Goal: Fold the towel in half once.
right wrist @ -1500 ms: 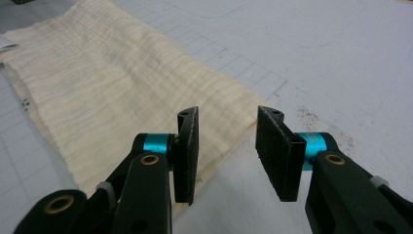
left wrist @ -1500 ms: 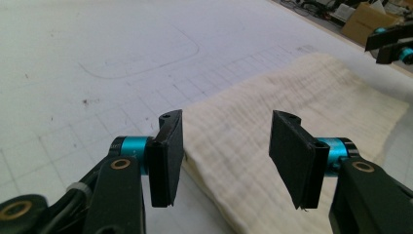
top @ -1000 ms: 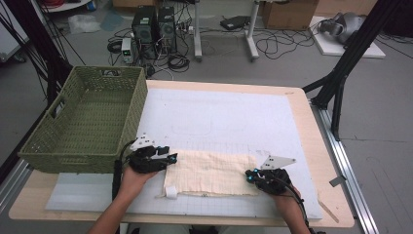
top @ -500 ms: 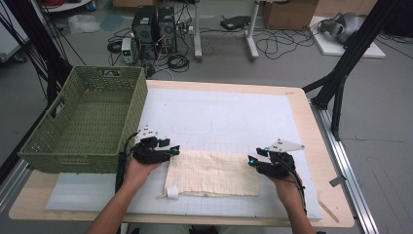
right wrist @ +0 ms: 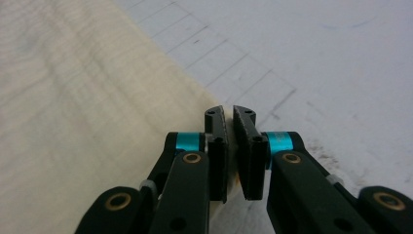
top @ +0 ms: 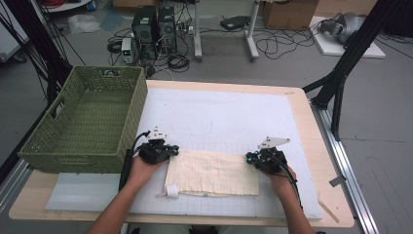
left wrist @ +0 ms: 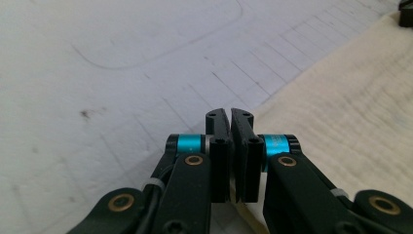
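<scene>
Both tongs, left (top: 171, 150) and right (top: 250, 158), just closed, pinch the far corners of the cloth (top: 214, 171) flat on the tabletop (top: 302, 105); lift them evenly, keeping the edge taut for folding.

We are carrying a black left tool (top: 171, 152) and a black right tool (top: 249, 158), each wearing a grey three-cornered plate on top and trailing a black cable. Along the jaws, turquoise metal collars are gleaming, brass-coloured rivets are dotting the black links, and small screws are showing. Our forearms are going without sleeves.
</scene>
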A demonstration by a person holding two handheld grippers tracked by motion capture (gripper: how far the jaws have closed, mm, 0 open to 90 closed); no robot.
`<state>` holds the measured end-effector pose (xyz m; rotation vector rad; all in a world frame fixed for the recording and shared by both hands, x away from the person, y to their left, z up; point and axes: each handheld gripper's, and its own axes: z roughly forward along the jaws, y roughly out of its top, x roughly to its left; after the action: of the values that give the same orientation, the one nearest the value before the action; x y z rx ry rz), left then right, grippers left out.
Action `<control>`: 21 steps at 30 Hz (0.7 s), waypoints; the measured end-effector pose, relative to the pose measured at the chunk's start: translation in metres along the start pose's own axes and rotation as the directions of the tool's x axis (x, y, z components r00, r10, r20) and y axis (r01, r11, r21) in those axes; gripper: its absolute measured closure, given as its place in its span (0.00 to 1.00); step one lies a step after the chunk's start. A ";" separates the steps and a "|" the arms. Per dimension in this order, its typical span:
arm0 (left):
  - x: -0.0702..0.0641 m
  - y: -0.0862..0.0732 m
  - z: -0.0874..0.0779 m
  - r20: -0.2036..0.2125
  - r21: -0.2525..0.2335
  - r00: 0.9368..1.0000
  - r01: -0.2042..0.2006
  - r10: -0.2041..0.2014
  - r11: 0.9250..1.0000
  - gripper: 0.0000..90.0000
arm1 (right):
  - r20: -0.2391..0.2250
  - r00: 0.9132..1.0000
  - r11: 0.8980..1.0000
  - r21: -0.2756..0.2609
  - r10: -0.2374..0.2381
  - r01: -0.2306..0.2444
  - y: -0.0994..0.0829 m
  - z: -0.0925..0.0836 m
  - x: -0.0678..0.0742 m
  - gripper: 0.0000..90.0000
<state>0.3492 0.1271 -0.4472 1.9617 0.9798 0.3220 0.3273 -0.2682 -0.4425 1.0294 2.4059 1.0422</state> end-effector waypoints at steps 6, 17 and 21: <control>0.005 0.013 0.003 -0.086 -0.093 0.995 0.035 -0.043 0.995 0.96 | 0.108 0.994 0.998 -0.069 0.011 -0.003 0.012 0.005 -0.003 0.95; 0.011 0.022 0.011 -0.038 -0.113 0.994 0.094 -0.099 0.989 0.58 | 0.177 0.979 0.992 -0.089 0.105 -0.091 0.025 0.023 -0.015 0.72; 0.004 0.016 -0.001 -0.018 -0.121 0.998 0.061 -0.063 0.991 0.50 | 0.138 0.985 0.989 -0.123 0.100 -0.084 0.023 0.015 -0.009 0.63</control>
<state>0.3598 0.1258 -0.4342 1.8183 1.0102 0.3602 0.3526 -0.2563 -0.4357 1.1429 2.1753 1.0861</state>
